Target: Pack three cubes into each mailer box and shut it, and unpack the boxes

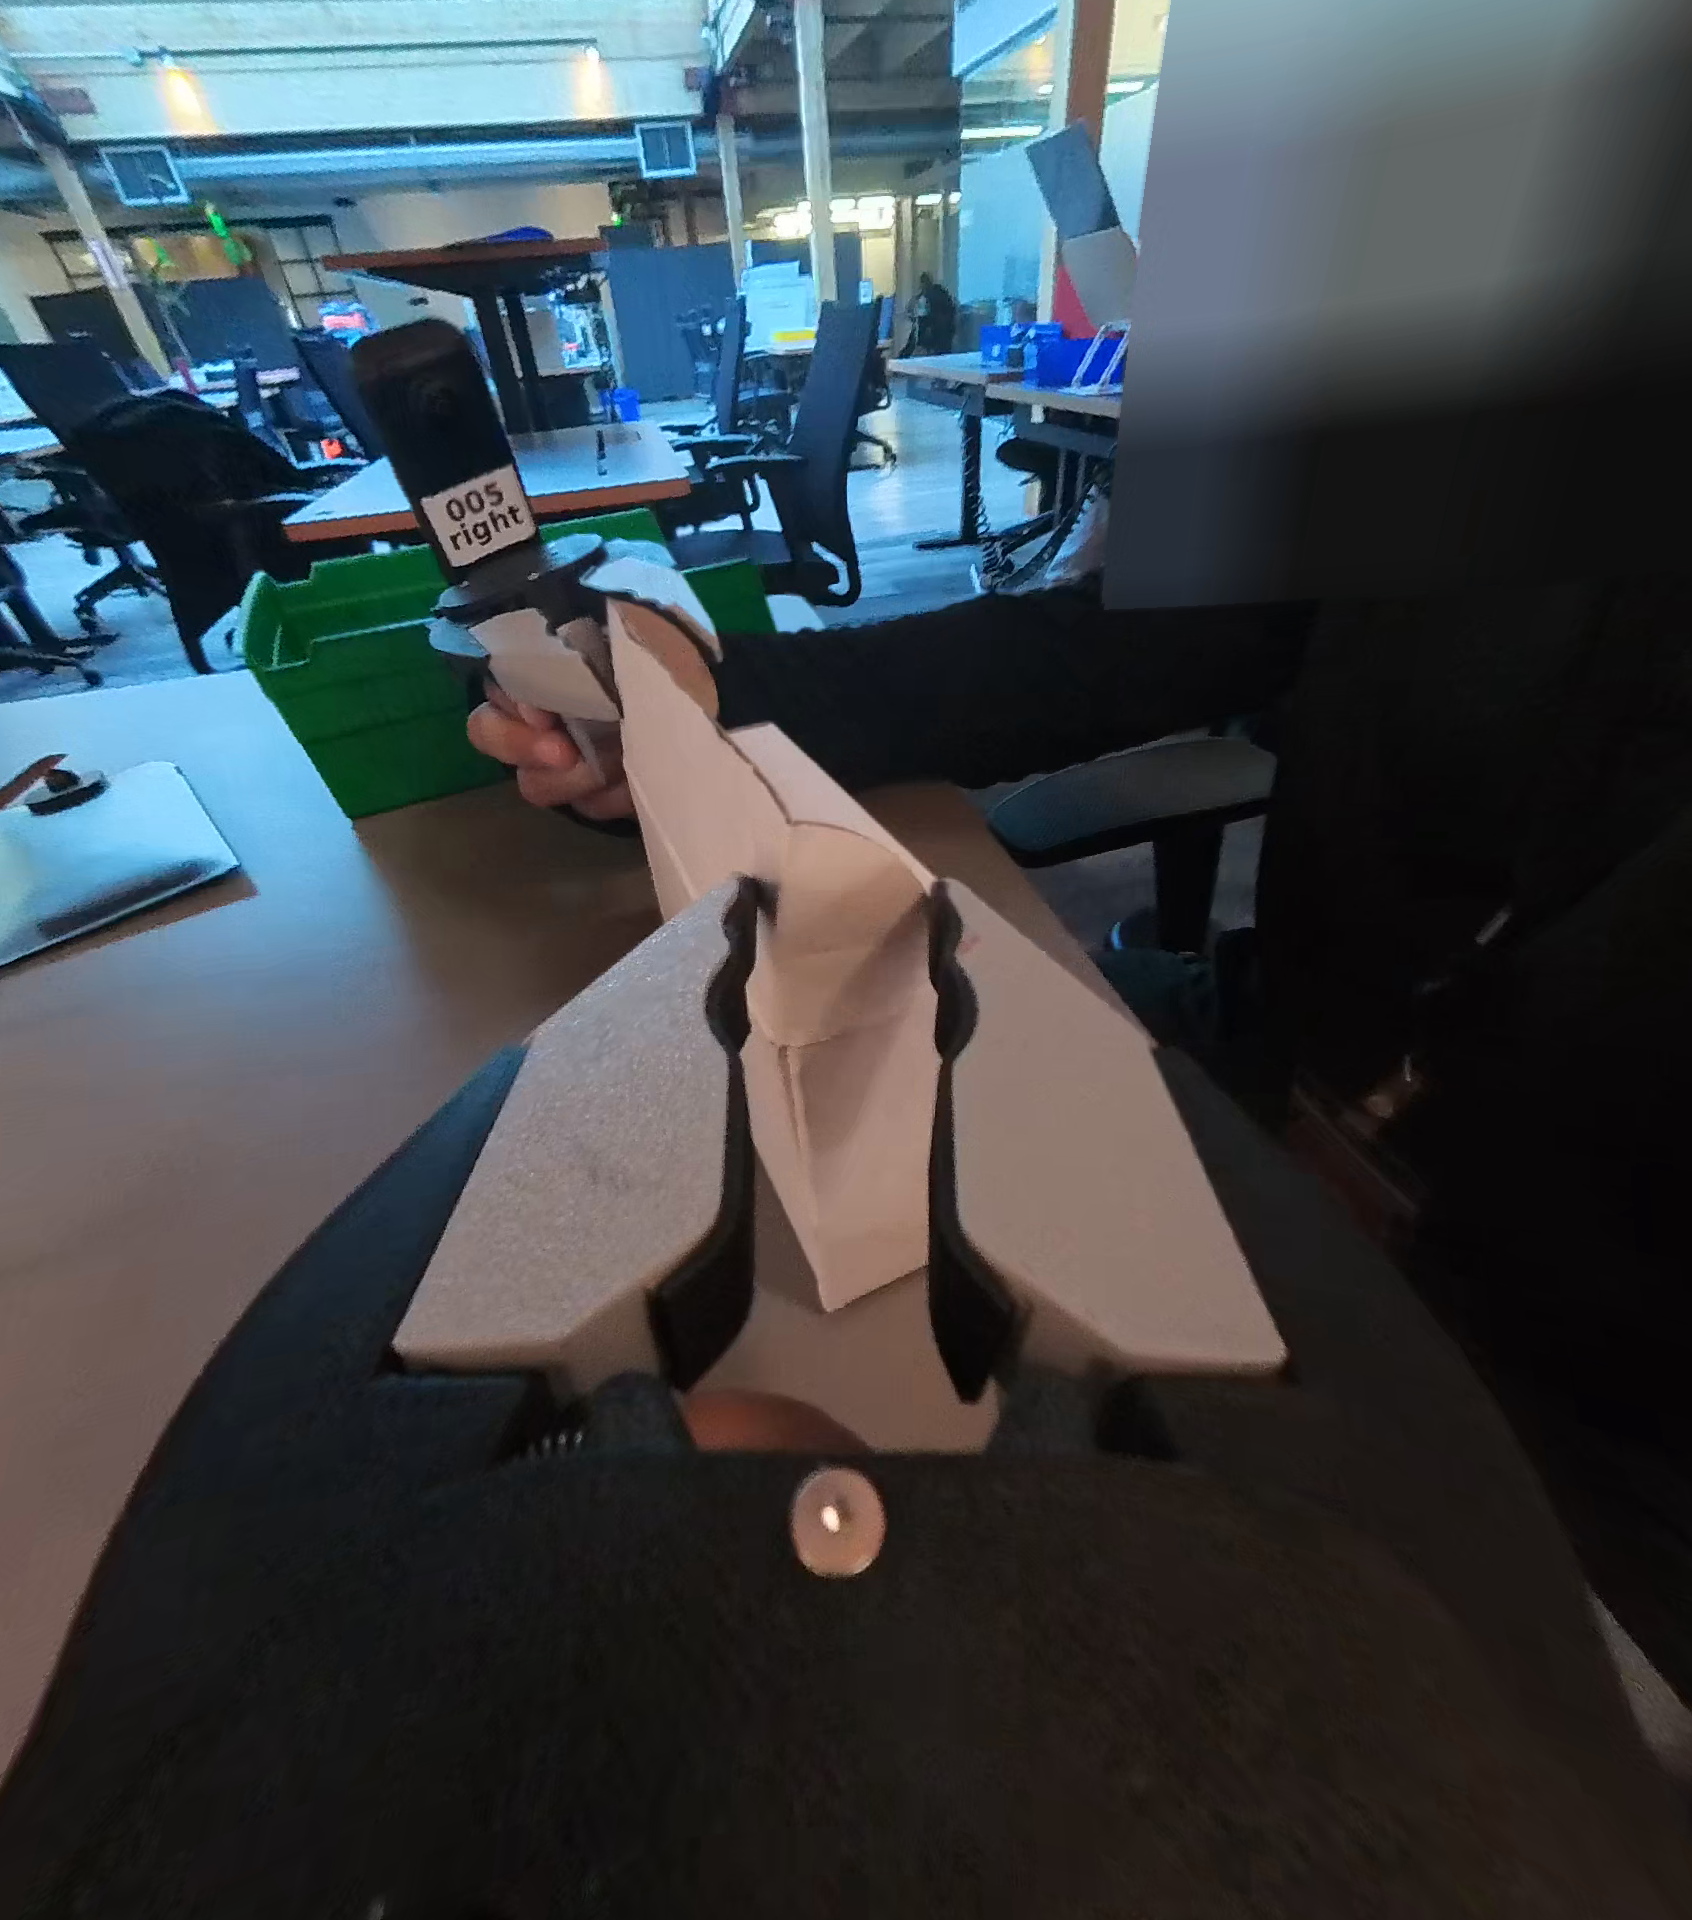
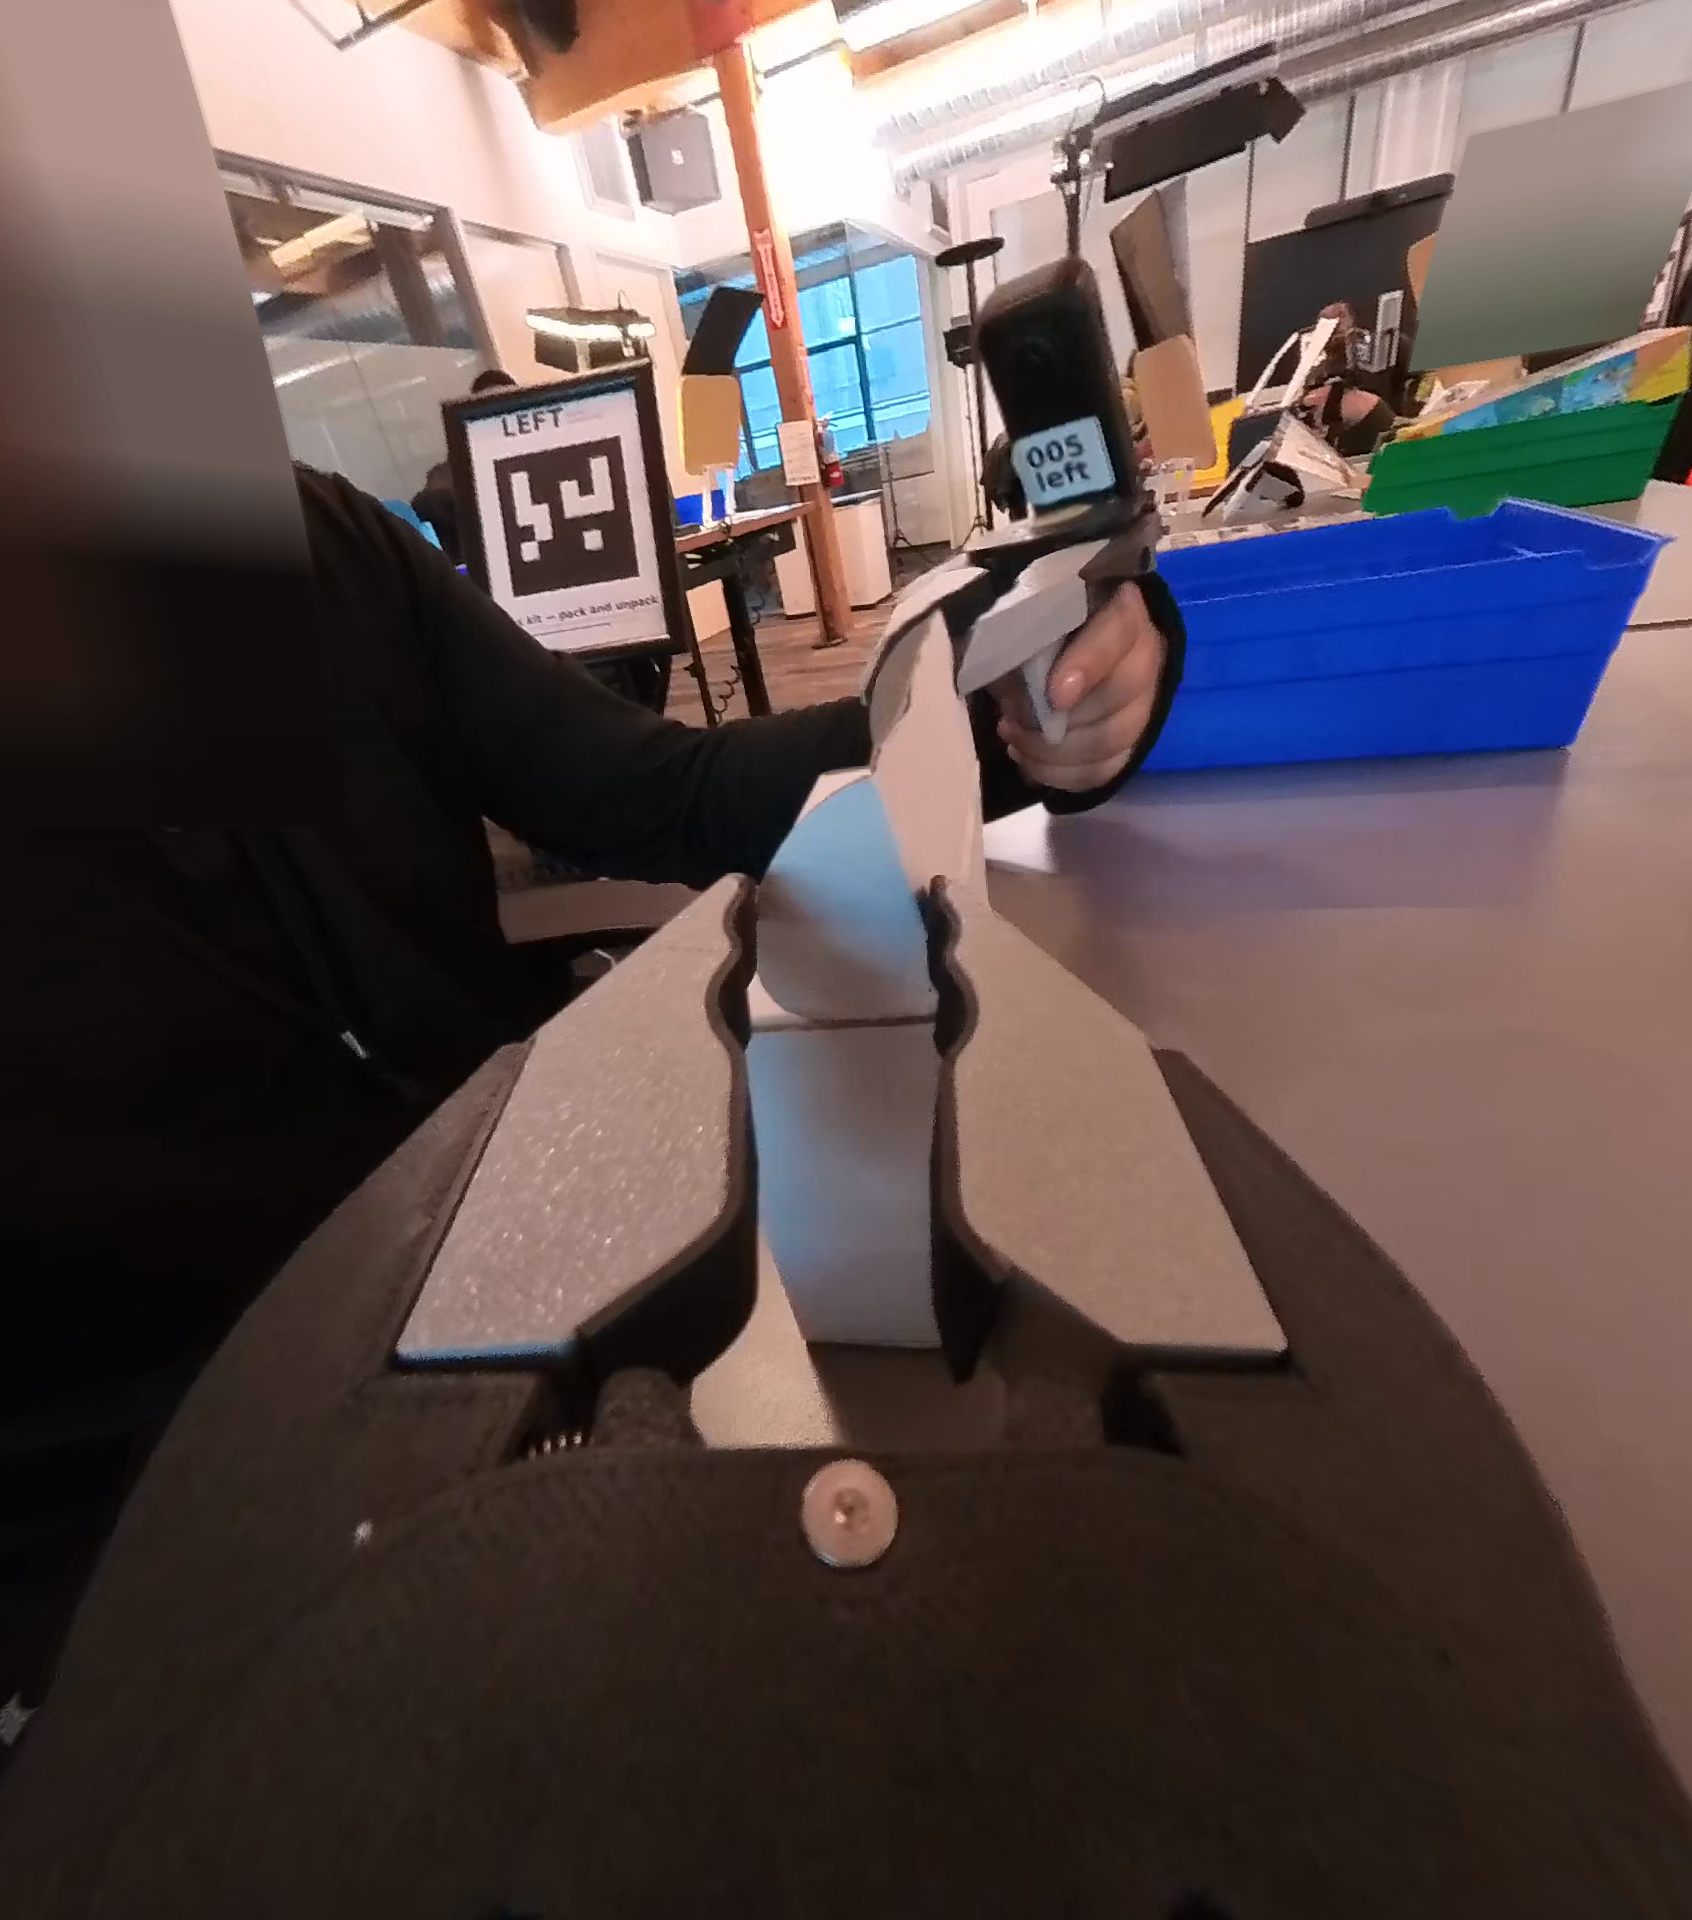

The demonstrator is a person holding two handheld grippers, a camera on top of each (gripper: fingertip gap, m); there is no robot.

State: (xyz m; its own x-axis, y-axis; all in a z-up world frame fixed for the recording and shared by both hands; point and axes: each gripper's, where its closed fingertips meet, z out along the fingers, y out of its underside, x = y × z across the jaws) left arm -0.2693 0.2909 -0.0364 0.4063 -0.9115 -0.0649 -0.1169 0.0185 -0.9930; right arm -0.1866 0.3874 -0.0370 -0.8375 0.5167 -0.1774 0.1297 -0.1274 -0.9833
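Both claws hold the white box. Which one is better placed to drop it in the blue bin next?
Probably left. The left gripper holds the box end right in front of the blue bin; the right gripper sits at the far end, beside the green bin.

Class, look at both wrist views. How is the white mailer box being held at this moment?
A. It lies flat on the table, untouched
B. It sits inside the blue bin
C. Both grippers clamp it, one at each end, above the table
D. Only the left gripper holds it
C: the left gripper and the right gripper are each shut on an end of the white mailer box, held above the table.
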